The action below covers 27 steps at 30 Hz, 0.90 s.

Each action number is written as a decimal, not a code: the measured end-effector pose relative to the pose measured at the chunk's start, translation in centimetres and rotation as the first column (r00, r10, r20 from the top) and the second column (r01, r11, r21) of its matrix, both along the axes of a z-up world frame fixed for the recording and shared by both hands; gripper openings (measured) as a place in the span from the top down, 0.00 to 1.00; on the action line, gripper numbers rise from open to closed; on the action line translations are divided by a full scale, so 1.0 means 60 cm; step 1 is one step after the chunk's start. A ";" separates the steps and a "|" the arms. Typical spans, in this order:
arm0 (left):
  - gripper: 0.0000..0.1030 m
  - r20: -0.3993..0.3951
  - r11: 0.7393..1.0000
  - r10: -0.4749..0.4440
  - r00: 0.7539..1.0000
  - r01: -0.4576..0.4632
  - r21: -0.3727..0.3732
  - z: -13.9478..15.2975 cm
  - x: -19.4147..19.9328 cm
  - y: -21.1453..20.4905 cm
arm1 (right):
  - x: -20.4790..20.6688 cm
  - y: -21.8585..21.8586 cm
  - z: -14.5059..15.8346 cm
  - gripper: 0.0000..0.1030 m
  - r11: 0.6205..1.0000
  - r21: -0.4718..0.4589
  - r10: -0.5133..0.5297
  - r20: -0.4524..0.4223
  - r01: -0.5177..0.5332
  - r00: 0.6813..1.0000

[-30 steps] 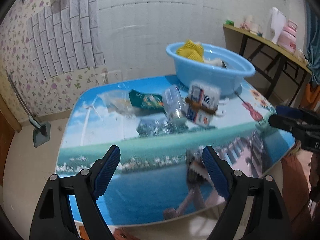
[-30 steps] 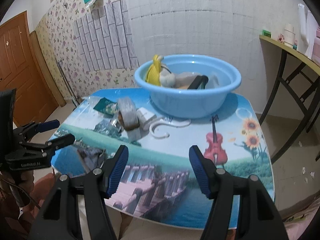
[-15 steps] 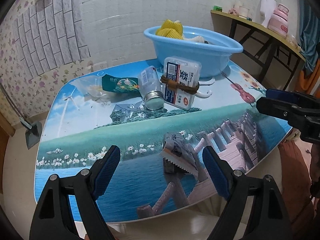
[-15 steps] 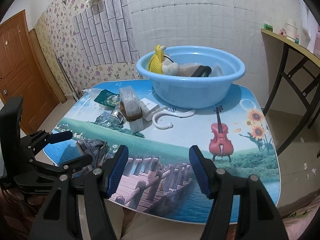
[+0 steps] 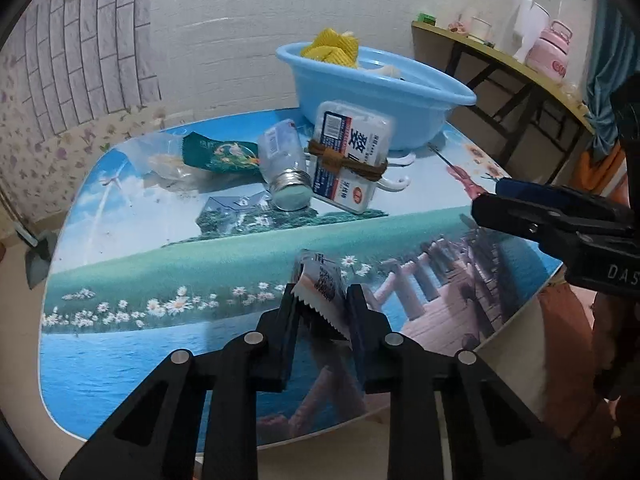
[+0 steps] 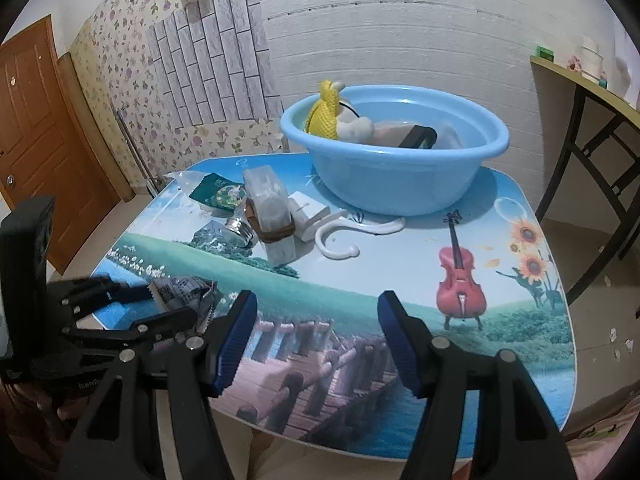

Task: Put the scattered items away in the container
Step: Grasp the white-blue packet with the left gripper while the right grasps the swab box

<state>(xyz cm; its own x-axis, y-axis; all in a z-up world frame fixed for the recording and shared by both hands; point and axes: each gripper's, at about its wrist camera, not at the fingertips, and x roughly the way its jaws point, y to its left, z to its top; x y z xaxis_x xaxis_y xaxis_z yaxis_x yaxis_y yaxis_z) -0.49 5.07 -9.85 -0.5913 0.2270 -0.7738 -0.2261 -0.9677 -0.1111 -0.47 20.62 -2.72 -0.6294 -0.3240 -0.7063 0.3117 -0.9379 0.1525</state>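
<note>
A small crumpled sachet (image 5: 320,282) lies near the table's front edge. My left gripper (image 5: 322,302) has its jaws closing on it, and both pads touch its sides. The right wrist view shows the same grip on the sachet (image 6: 182,290) by the left gripper (image 6: 172,302). My right gripper (image 6: 316,312) stands open above the table with nothing in it. It also shows at the right edge of the left wrist view (image 5: 486,200). The blue basin (image 6: 400,184) at the back holds a yellow mesh item (image 6: 326,116) and other things.
Before the basin lie a tipped glass jar (image 5: 286,168), a white box bound with a brown band (image 5: 348,160), a green packet (image 5: 220,156), a clear bag (image 5: 160,160) and a white hook (image 6: 340,240). A side table (image 5: 500,60) stands right and a door (image 6: 36,140) left.
The left gripper sank towards the sachet and its jaws came together from wide apart to pinch it. The right gripper has kept still and open.
</note>
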 end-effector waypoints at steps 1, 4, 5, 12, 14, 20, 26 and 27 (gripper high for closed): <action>0.78 -0.003 1.000 0.002 1.000 -0.002 0.000 -0.001 0.001 -0.002 | -0.003 -0.003 0.000 0.40 1.000 -0.002 0.003 0.002 -0.003 1.000; 0.78 -0.004 1.000 0.024 1.000 -0.024 0.009 0.000 0.001 -0.015 | -0.011 -0.019 0.000 0.40 1.000 0.006 0.023 -0.005 -0.023 1.000; 0.78 -0.007 0.999 0.035 0.999 -0.035 0.007 0.002 0.001 -0.021 | -0.015 -0.028 0.001 0.40 0.999 0.011 0.033 -0.011 -0.033 0.999; 0.79 -0.043 0.996 0.089 0.995 -0.089 0.002 0.019 -0.002 -0.053 | -0.048 -0.074 0.010 0.40 0.996 0.043 0.084 -0.071 -0.081 0.994; 0.79 -0.045 0.995 0.101 0.994 -0.101 0.003 0.020 -0.002 -0.059 | -0.063 -0.084 0.007 0.40 0.995 0.045 0.094 -0.066 -0.091 0.993; 0.79 -0.037 0.992 0.124 0.992 -0.124 0.008 0.018 -0.004 -0.071 | -0.094 -0.100 -0.003 0.47 0.995 0.043 0.097 -0.063 -0.095 0.993; 0.79 -0.048 0.992 0.130 0.990 -0.130 -0.003 0.024 -0.001 -0.068 | -0.092 -0.093 -0.010 0.75 0.995 0.027 0.098 -0.044 -0.097 0.994; 0.79 -0.049 0.991 0.131 0.990 -0.132 -0.004 0.025 0.000 -0.067 | -0.089 -0.091 -0.010 0.75 0.995 0.027 0.095 -0.048 -0.094 0.994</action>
<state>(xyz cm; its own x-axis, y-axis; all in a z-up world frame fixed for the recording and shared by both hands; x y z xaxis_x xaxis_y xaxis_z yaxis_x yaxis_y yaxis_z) -0.48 1.05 -8.37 -0.6525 0.1393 -0.7449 -0.1019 -0.9902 -0.0959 -5.79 15.19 -3.31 -0.6310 -0.3662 -0.6840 0.4055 -0.9073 0.1117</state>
